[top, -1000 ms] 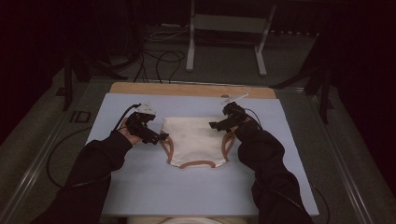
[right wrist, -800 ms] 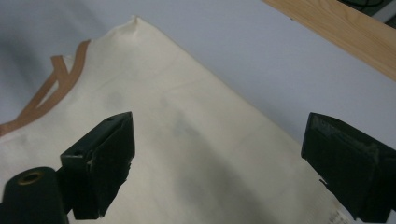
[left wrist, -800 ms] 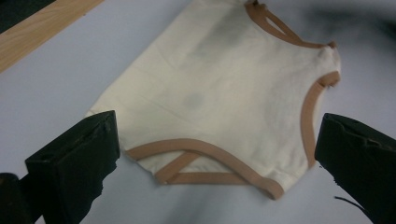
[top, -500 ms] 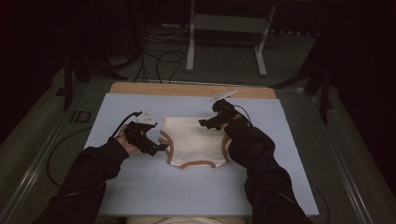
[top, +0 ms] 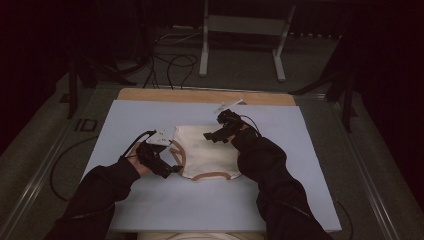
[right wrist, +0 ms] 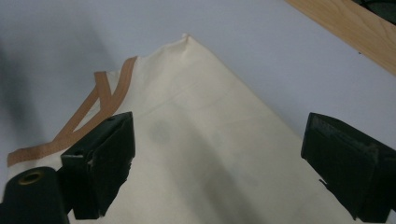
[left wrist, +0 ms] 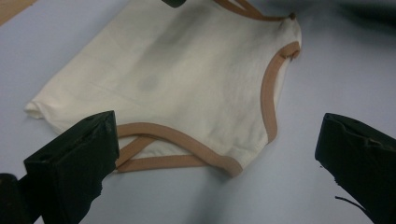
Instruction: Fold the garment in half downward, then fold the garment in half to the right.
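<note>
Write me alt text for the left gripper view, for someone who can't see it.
A cream garment with tan-brown trim lies flat on a pale blue table. The left gripper hovers near its trimmed edge, its two black jaws wide open and holding nothing.

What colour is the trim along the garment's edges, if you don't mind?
Tan-brown trim on a cream garment, clearest in the left gripper view.

You're working on a soft cream cloth garment (left wrist: 177, 79), matt, smooth-knit, trimmed in tan ribbed binding (left wrist: 268, 100). It lies on a smooth, matt pale-blue table cover (top: 210, 200), with bare light wood (top: 200, 96) along the far edge. Your gripper jaws look like dull black plastic, slightly scuffed.
</note>
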